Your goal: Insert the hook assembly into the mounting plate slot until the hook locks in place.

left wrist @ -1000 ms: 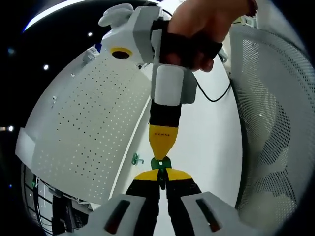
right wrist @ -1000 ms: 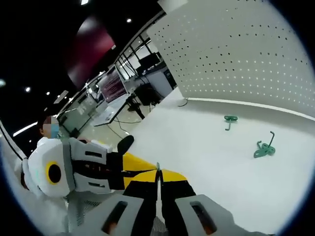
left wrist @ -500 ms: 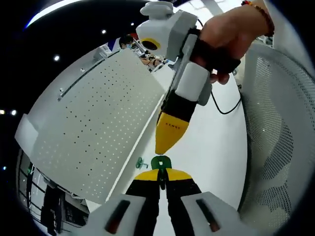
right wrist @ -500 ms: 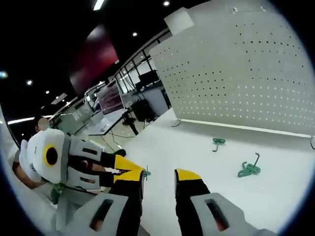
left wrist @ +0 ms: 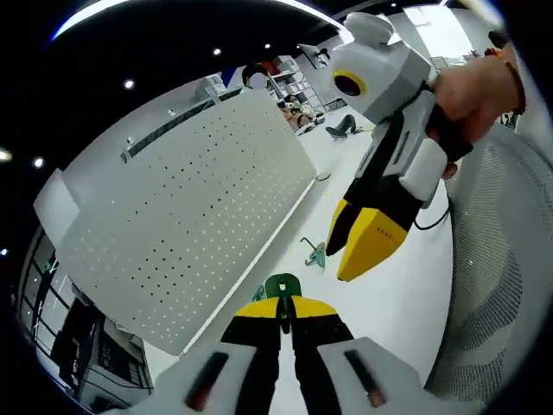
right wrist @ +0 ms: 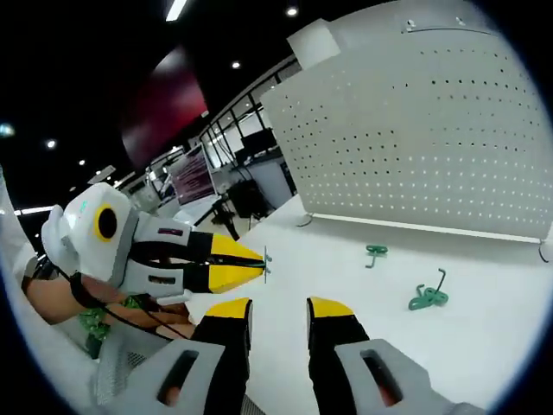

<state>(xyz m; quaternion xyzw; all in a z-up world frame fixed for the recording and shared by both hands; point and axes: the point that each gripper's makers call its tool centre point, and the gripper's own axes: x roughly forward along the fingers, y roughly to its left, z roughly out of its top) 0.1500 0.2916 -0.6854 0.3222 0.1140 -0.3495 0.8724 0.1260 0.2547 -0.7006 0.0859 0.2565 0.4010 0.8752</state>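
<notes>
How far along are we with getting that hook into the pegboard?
Done: the left gripper is shut on a green hook. In hand: it holds that hook short of the perforated mounting plate, while the right gripper is open and empty. Left: inserting and locking the hook; two more hooks lie on the white table.

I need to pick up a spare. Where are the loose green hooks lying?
In the right gripper view, two green hooks lie on the white table before the pegboard, right of the open right gripper.
</notes>
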